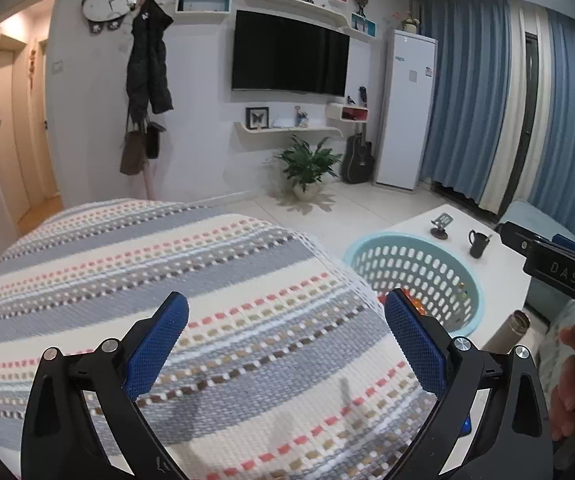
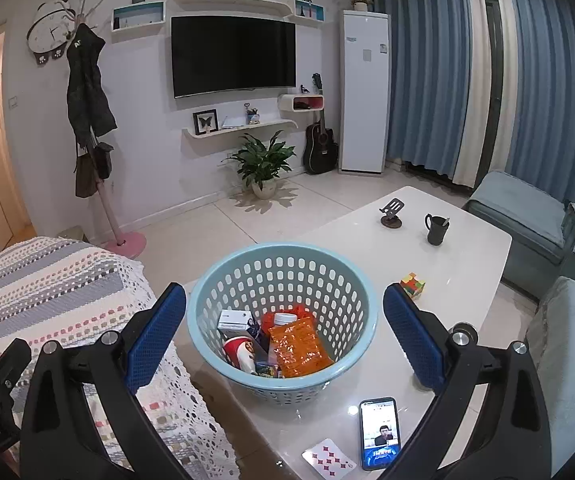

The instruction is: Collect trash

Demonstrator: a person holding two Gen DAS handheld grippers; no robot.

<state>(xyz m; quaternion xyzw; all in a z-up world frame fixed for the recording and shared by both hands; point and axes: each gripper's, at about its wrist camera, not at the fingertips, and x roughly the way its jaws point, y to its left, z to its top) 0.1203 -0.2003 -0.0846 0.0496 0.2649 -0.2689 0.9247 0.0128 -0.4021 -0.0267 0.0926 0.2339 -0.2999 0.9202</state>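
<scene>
A light blue perforated basket (image 2: 283, 272) stands on the white table (image 2: 459, 272). It holds an orange packet (image 2: 299, 346), a white box (image 2: 233, 320), a red and white cup (image 2: 241, 354) and other small trash. My right gripper (image 2: 285, 330) is open and empty, just above and in front of the basket. My left gripper (image 1: 285, 338) is open and empty over the striped woven cover (image 1: 167, 280). The basket (image 1: 419, 272) shows to its right in the left wrist view.
On the table are a Rubik's cube (image 2: 412, 285), a black mug (image 2: 436, 229), a phone stand (image 2: 391, 214), a phone (image 2: 379, 432) and a playing card (image 2: 327, 462). A grey sofa (image 2: 567, 344) lies to the right. A steel bottle (image 1: 517, 326) stands by the table.
</scene>
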